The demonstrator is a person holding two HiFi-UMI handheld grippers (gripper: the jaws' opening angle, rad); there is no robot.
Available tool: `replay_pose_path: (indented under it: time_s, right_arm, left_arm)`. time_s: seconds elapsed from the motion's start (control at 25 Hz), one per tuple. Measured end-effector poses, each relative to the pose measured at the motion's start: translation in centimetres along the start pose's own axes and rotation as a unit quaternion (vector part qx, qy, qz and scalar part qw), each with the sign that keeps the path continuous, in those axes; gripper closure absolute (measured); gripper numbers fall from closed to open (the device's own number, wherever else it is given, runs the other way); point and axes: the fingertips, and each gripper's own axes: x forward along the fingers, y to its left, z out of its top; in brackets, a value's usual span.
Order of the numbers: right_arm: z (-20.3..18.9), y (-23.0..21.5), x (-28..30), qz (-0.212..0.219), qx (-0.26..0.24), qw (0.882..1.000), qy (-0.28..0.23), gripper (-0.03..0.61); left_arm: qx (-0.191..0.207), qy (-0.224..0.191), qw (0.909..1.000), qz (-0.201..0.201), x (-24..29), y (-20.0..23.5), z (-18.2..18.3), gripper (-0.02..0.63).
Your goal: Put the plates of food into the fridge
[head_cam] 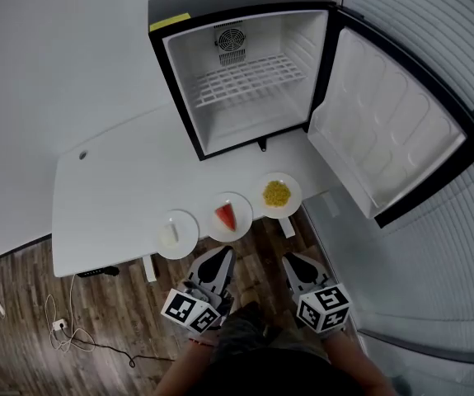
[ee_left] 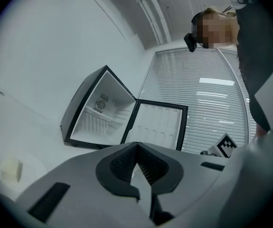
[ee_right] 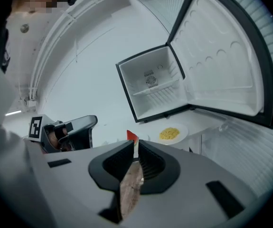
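Observation:
Three white plates stand in a row along the near edge of the white table (head_cam: 113,188). The left plate (head_cam: 176,233) carries a pale block, the middle plate (head_cam: 229,217) a red wedge, and the right plate (head_cam: 277,195) a heap of yellow food. Behind them the black mini fridge (head_cam: 241,73) stands open and its shelf is bare. My left gripper (head_cam: 222,254) is shut and empty, just short of the middle plate. My right gripper (head_cam: 291,259) is also shut and empty, just short of the right plate (ee_right: 170,134). The red wedge (ee_right: 132,136) shows past the right gripper's (ee_right: 136,144) tips.
The fridge door (head_cam: 389,130) hangs wide open to the right, out past the table's right edge. A ribbed wall (head_cam: 434,23) stands on the right. Wooden floor (head_cam: 22,320) with a cable lies below the table's front. The pale block (ee_left: 11,169) shows at the far left of the left gripper view.

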Motion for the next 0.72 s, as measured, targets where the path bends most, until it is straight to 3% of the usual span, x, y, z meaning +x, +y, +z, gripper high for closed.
replay_pose_path:
  time_s: [0.2,0.44,0.72]
  right_arm:
    - [-0.8,-2.4,3.4,-0.027,0.057,0.998,0.02,0.569]
    - [-1.5,-6.7,6.6,-0.054,0.139,0.988,0.027,0.508]
    - [-1.6,-12.2,9.6,-0.067,0.251,0.966,0.013,0.489]
  left_arm:
    - [-0.023,0.009,0.9993,-0.026,3.0,0.9,-1.6,0.607]
    - [-0.036,0.036,0.9981,-0.036,5.7,1.3,-4.3,0.607]
    - [-0.058,0.054,0.9968,-0.014,9.4,1.8,-8.3,0.607]
